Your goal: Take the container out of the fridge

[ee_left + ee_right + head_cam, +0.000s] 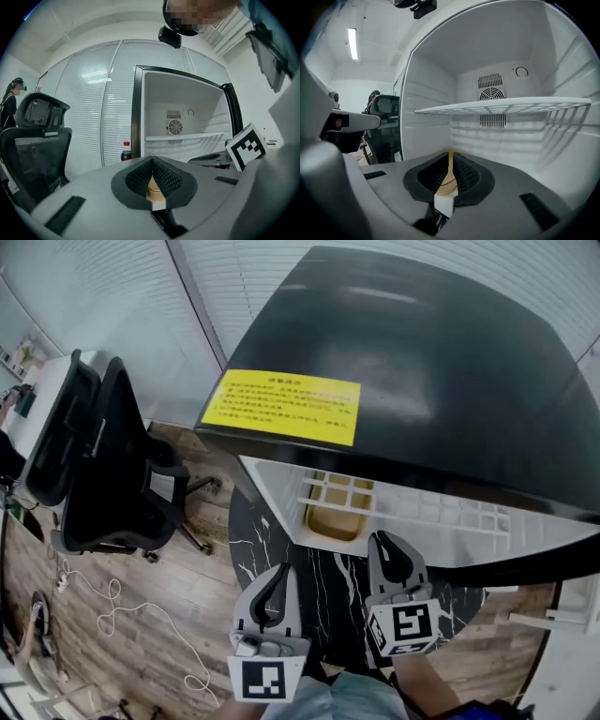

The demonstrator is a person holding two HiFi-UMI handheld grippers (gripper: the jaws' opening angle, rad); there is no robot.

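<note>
A tan open container point(337, 512) stands on the floor of the open fridge point(403, 362), under its white wire shelf point(422, 504). Both grippers hang low in front of the fridge opening and point at it. My left gripper point(281, 570) is a little back and left of the container, its pads meeting at the tips. My right gripper point(384, 540) reaches just into the opening, right of the container. In the right gripper view a thin slit separates the pads point(461, 171), and the tan container point(446, 185) shows through it, untouched. In the left gripper view the container point(153, 187) peeks out below the closed tips.
A black office chair point(103, 465) stands to the left on the wooden floor, with a white cable point(122, 606) lying near it. A yellow notice point(284, 406) sits on the fridge's black top. A cola bottle point(125, 152) stands left of the fridge. A person point(11, 101) is far left.
</note>
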